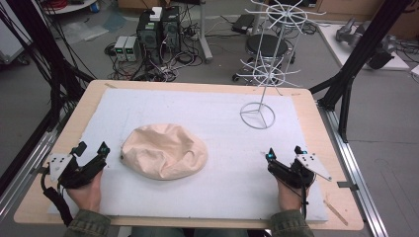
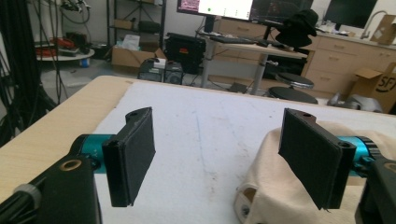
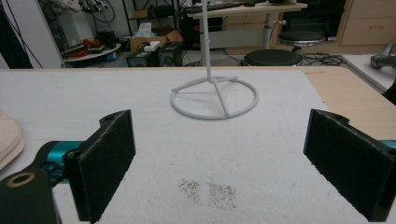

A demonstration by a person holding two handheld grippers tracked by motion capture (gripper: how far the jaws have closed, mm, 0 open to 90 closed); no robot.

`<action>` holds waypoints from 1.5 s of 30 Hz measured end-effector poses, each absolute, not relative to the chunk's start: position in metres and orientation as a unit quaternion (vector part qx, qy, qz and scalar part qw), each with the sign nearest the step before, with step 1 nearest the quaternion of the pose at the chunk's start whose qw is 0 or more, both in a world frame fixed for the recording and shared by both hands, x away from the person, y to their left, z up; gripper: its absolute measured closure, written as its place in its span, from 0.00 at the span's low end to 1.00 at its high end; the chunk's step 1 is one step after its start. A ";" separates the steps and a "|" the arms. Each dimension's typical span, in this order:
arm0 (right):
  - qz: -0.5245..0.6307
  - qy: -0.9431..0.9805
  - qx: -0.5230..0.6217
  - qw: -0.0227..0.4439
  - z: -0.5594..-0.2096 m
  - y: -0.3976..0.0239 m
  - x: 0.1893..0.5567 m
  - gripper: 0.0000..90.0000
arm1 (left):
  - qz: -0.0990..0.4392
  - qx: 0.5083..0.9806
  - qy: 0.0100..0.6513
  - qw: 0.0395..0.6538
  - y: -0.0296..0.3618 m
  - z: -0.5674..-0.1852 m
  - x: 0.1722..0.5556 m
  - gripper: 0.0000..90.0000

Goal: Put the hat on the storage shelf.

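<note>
A beige cloth cap (image 1: 164,150) lies crumpled on the white mat (image 1: 207,118), left of the middle. My left gripper (image 1: 91,151) rests near the front left edge, open, just left of the cap; in the left gripper view the cap (image 2: 280,186) lies behind and beside the right-hand jaw, and nothing is between the jaws. A white wire rack (image 1: 269,59) stands at the back right on a ring base (image 1: 257,116). My right gripper (image 1: 284,153) is open at the front right, its jaws pointing toward the ring base (image 3: 215,98).
The mat covers a wooden table (image 1: 341,148) whose bare edges run around it. A thin wooden stick (image 1: 336,211) lies at the front right corner. Beyond the table are a black stool (image 1: 267,47), computers and cables (image 1: 158,34), and black frame posts (image 1: 356,64).
</note>
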State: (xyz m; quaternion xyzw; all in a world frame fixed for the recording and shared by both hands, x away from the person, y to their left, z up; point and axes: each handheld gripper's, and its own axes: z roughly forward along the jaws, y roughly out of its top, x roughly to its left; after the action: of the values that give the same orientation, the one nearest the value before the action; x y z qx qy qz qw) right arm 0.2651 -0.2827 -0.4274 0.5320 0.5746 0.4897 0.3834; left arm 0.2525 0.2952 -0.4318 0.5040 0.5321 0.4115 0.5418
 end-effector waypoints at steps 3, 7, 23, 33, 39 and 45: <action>0.490 0.575 0.532 0.382 -0.428 -0.283 0.265 0.09 | 0.407 0.510 0.526 0.545 0.292 -0.430 0.253 0.30; 0.494 0.577 0.532 0.374 -0.428 -0.282 0.266 0.09 | 0.402 0.511 0.519 0.555 0.290 -0.426 0.253 0.30; 0.493 0.584 0.533 0.364 -0.429 -0.281 0.268 0.09 | 0.346 0.571 0.457 0.588 0.258 -0.410 0.256 0.31; 0.495 0.590 0.531 0.353 -0.430 -0.280 0.269 0.09 | 0.281 0.618 0.419 0.604 0.244 -0.405 0.263 0.33; 0.494 0.593 0.529 0.352 -0.431 -0.280 0.269 0.09 | 0.239 0.641 0.408 0.605 0.240 -0.407 0.270 0.33; 0.494 0.593 0.532 0.348 -0.431 -0.279 0.269 0.09 | 0.209 0.659 0.401 0.601 0.231 -0.412 0.277 0.33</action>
State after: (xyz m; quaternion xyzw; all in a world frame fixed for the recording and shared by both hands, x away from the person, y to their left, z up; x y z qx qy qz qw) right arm 0.2690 -0.2794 -0.4306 0.5320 0.5934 0.4937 0.3481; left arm 0.2772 0.2312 -0.4119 0.6586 0.4010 0.2089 0.6015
